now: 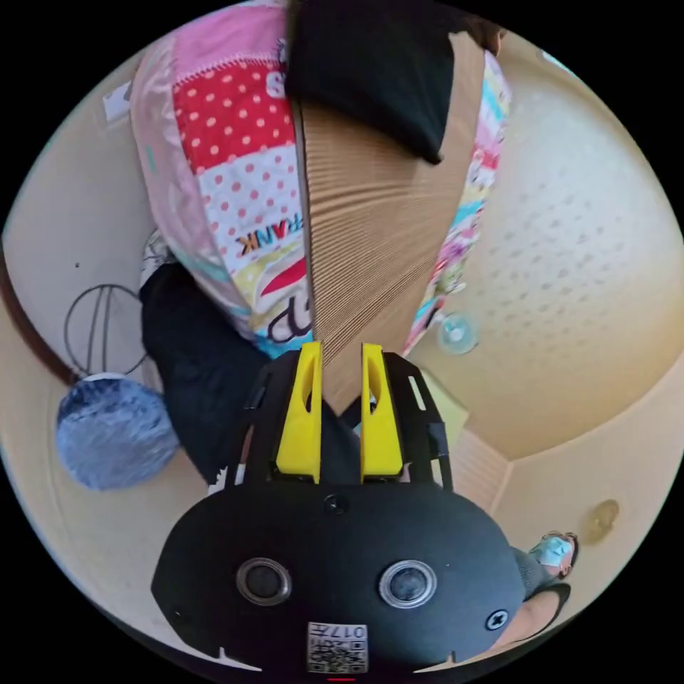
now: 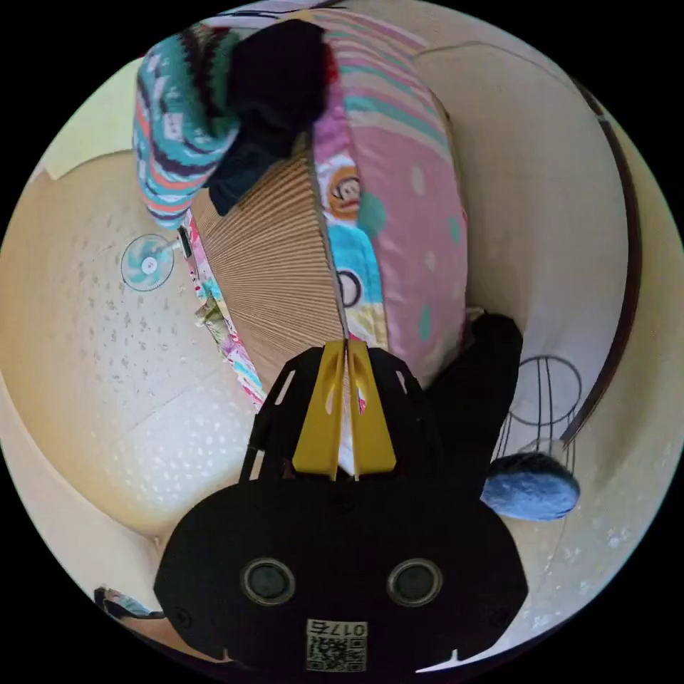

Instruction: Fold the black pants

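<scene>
The black pants hang in a dark fold [image 1: 192,363] left of my left gripper [image 1: 340,350], and a strip of the same black cloth sits between its yellow jaws, which stand a little apart on it. More black cloth [image 1: 370,64] lies at the far end of the ribbed brown mat [image 1: 370,249]. My right gripper [image 2: 346,347] has its jaws pressed almost together, and the black pants [image 2: 476,392] drape down beside it. Another dark heap [image 2: 274,85] lies at the mat's [image 2: 278,263] far end.
A patchwork quilt [image 1: 235,157] [image 2: 406,214] borders the mat. A teal knitted garment [image 2: 178,128] lies by the dark heap. On the cream floor stand a small fan [image 1: 456,333] [image 2: 148,263], a blue round cushion [image 1: 114,431] [image 2: 531,486] and a wire frame [image 1: 100,328]. A person [image 1: 552,552] is nearby.
</scene>
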Motion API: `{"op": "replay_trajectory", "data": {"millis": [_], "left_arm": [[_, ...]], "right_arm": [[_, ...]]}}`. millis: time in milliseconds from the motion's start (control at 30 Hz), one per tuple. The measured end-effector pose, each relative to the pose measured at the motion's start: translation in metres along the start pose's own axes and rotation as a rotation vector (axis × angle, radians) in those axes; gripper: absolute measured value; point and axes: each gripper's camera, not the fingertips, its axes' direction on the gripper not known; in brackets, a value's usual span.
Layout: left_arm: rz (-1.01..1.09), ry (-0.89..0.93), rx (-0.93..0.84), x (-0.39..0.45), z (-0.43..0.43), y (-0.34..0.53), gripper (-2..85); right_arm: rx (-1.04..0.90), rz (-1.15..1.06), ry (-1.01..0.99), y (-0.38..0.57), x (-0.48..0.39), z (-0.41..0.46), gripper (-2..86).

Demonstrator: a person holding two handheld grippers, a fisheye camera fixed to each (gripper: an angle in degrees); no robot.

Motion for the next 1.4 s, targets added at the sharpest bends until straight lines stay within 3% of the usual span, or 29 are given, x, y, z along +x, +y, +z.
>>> {"op": "replay_trajectory", "data": {"millis": [100, 167, 267, 367, 600, 800, 1033, 1200, 1300, 1400], "left_arm": [[-0.062, 0.186, 0.153, -0.006, -0.052, 0.011, 7.5], [-0.156, 0.223, 0.201, -0.010, -0.086, 0.011, 7.9], [-0.224, 0.277, 0.262, -0.001, -0.123, 0.000, 9.2], [-0.240, 0.354, 0.304, 0.020, -0.150, -0.025, 9.7], [-0.296, 0.456, 0.288, 0.074, -0.159, -0.103, 12.3], [-0.499, 0.494, 0.254, 0.090, -0.115, -0.150, 20.5], [-0.534, 0.838, 0.541, 0.069, -0.076, -0.158, 18.3], [-0.486, 0.914, 0.566, 0.063, -0.068, -0.177, 17.1], [-0.507, 0.808, 0.514, 0.062, -0.063, -0.185, 10.6], [-0.465, 0.884, 0.518, 0.062, -0.043, -0.187, 6.9]], "right_arm": [[0.042, 0.240, -0.143, 0.047, 0.082, 0.017, 0.4], [0.234, 0.379, -0.336, 0.078, 0.119, 0.020, 0.4], [0.596, 0.464, -0.701, 0.099, 0.133, 0.034, 0.4], [0.624, 0.445, -0.929, 0.069, 0.113, 0.072, 0.4], [0.355, 0.110, -0.963, -0.015, 0.011, 0.107, 0.3], [0.562, 0.193, -1.163, -0.006, 0.040, 0.104, 0.3], [0.883, 0.370, -1.150, 0.049, 0.120, 0.071, 0.4], [0.932, 0.356, -1.121, 0.043, 0.125, 0.064, 0.5], [0.877, 0.305, -1.155, 0.013, 0.104, 0.077, 0.5], [0.794, 0.239, -1.204, -0.026, 0.072, 0.097, 0.5]]}}
